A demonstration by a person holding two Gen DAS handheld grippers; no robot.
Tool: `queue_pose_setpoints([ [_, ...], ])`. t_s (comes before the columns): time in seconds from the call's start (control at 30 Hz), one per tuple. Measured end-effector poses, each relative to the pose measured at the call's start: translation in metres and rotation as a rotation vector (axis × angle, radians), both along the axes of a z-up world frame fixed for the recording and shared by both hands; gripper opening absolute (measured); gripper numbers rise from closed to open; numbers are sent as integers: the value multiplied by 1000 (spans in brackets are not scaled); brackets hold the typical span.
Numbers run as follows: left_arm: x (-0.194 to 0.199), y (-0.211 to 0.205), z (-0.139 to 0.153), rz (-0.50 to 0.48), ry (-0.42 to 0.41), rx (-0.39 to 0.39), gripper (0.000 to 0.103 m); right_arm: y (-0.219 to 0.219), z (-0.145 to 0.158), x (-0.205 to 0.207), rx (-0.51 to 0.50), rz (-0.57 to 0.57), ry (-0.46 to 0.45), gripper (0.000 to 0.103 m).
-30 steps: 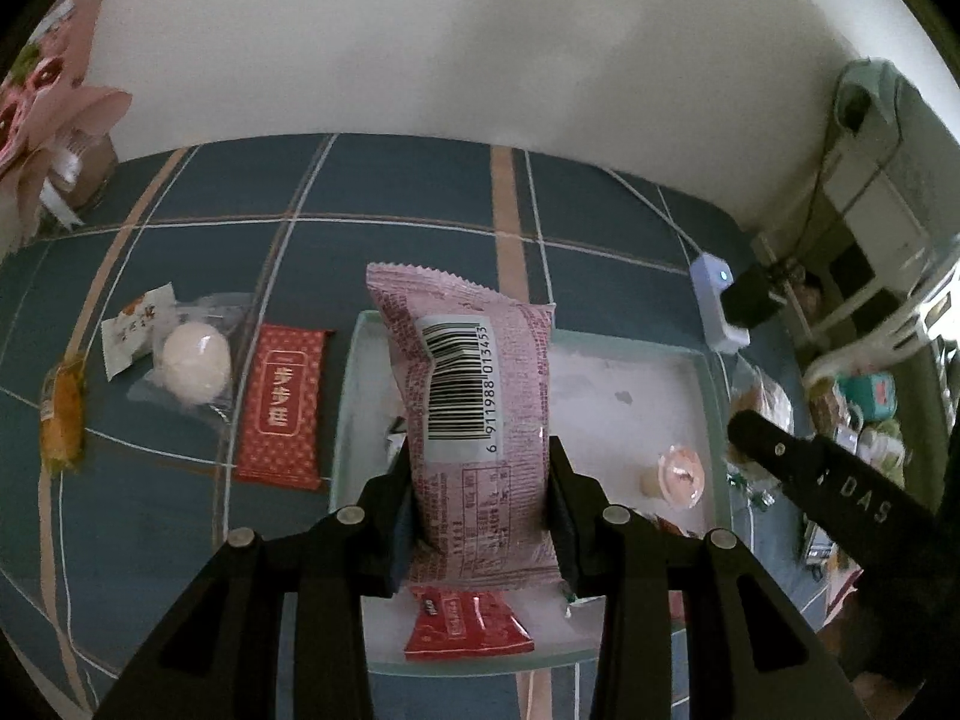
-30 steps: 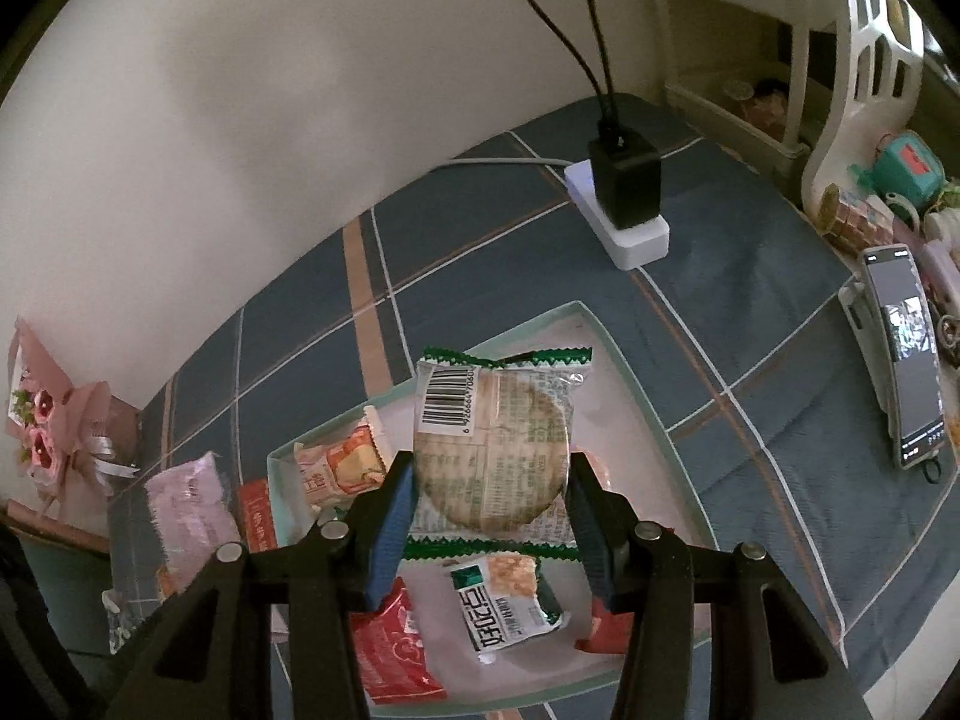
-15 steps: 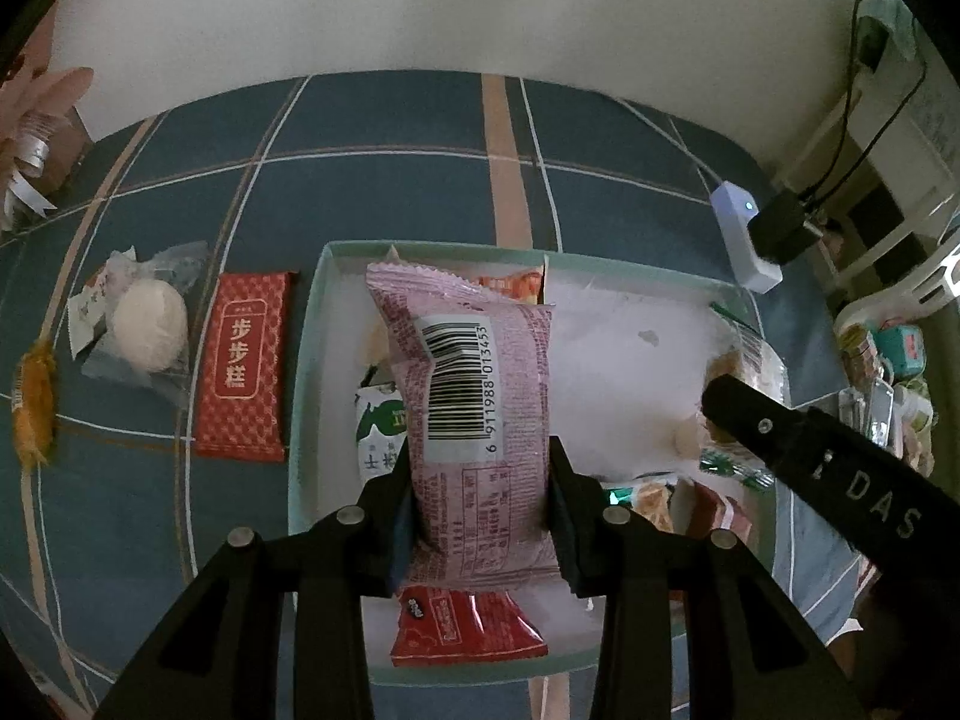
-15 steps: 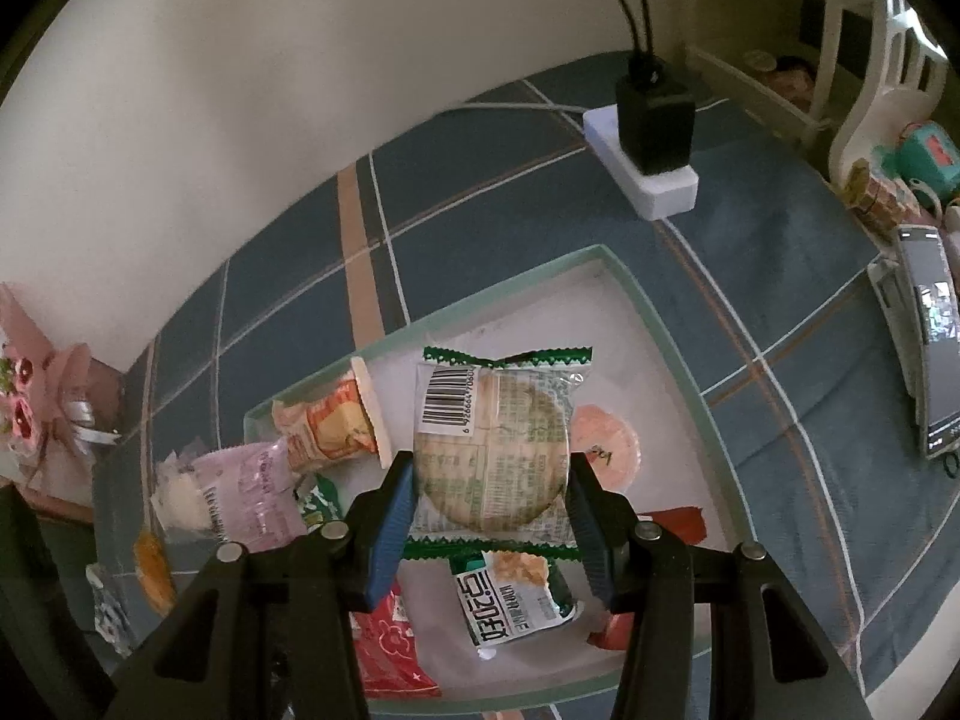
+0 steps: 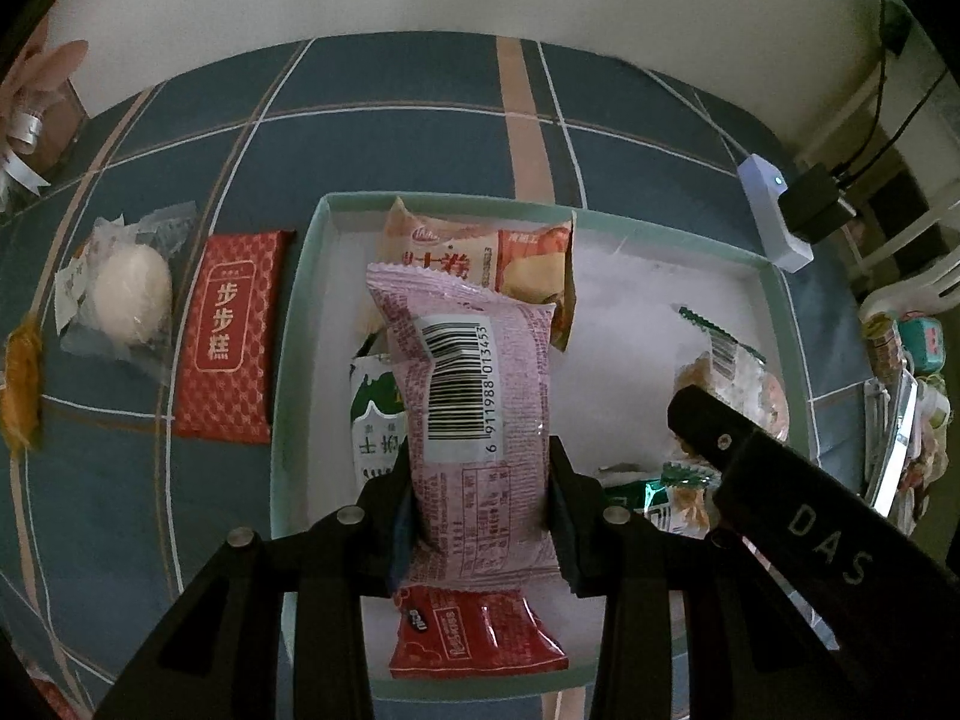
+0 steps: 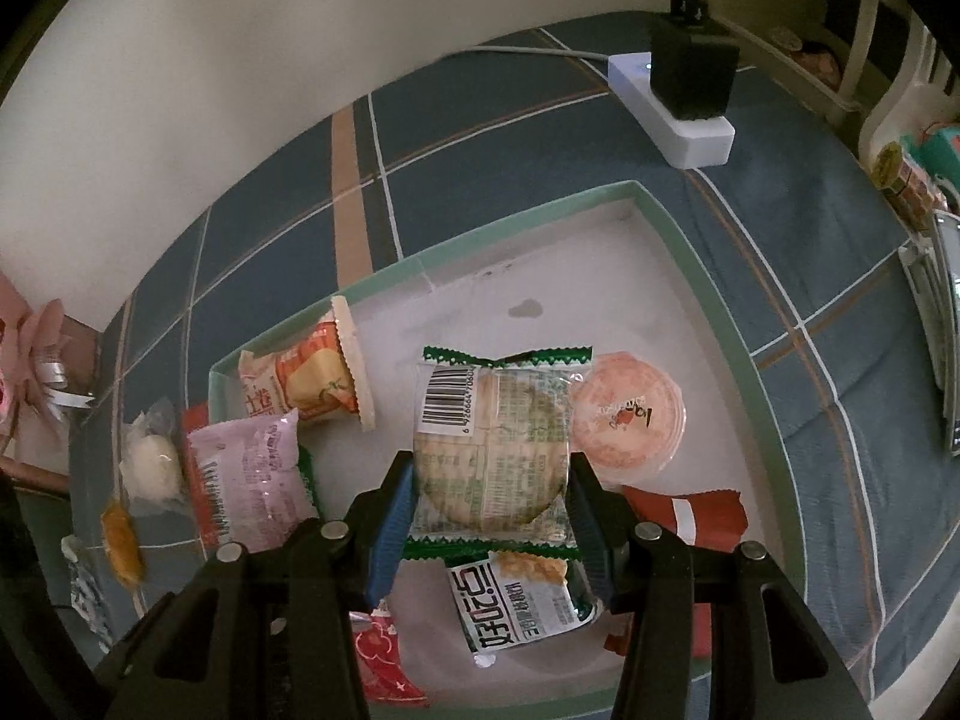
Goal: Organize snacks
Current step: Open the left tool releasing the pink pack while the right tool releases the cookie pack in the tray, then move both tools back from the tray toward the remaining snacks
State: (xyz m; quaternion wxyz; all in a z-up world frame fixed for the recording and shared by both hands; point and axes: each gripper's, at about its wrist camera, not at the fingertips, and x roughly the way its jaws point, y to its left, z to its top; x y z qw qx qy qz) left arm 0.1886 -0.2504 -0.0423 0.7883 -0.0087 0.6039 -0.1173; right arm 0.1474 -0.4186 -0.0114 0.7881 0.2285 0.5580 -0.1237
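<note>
My left gripper (image 5: 480, 510) is shut on a pink snack packet (image 5: 474, 396) with a barcode, held over the pale green tray (image 5: 294, 360). My right gripper (image 6: 489, 510) is shut on a round rice cracker in a green-edged wrapper (image 6: 492, 450), held above the same tray (image 6: 708, 276). In the tray lie an orange bread packet (image 5: 480, 258), a green and white packet (image 5: 375, 420), a red sachet (image 5: 474, 636), a pink jelly cup (image 6: 630, 420) and a green cracker packet (image 6: 516, 606). The right gripper's black body (image 5: 780, 510) crosses the left wrist view.
Left of the tray on the blue checked cloth lie a red cake packet (image 5: 231, 336), a white bun in clear wrap (image 5: 129, 294) and an orange sweet (image 5: 21, 384). A white power strip with a black adapter (image 6: 690, 96) sits beyond the tray. A phone (image 6: 948, 336) lies at the right.
Both grippers have sunk toward the tray with their packets still held. The tray and its snacks look larger and nearer, and the right gripper has come closer to the left one.
</note>
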Motion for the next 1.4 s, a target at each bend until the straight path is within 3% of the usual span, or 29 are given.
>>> queue_pose_setpoints([
  [0.2, 0, 0, 1, 5, 2, 7, 42, 2, 0, 2, -4, 7, 20, 56],
  [0.33, 0, -1, 9, -1, -9, -2, 53, 4, 8, 4, -40, 18, 22, 63],
  [0.5, 0, 1, 23, -3, -30, 6, 55, 7, 23, 5, -66, 36, 15, 65],
  [0.6, -1, 8, 31, 10, -38, 9, 63, 7, 33, 4, -84, 44, 8, 71],
  [0.63, 0, 11, 34, 19, -44, 10, 68, 7, 36, 4, -88, 45, 1, 71],
  [0.8, 4, 25, 47, 76, -62, 12, 71, 5, 54, 1, -113, 42, -27, 76],
  [0.93, 10, 43, 52, 144, -84, 38, 82, 3, 60, -1, -117, 32, -43, 85],
  [1.2, 22, 88, 49, 293, -83, 58, 82, 6, 49, 3, -151, 48, 16, 85],
  [1.4, 25, 106, 51, 333, -98, 90, 82, 20, 50, 6, -160, 75, 15, 85],
])
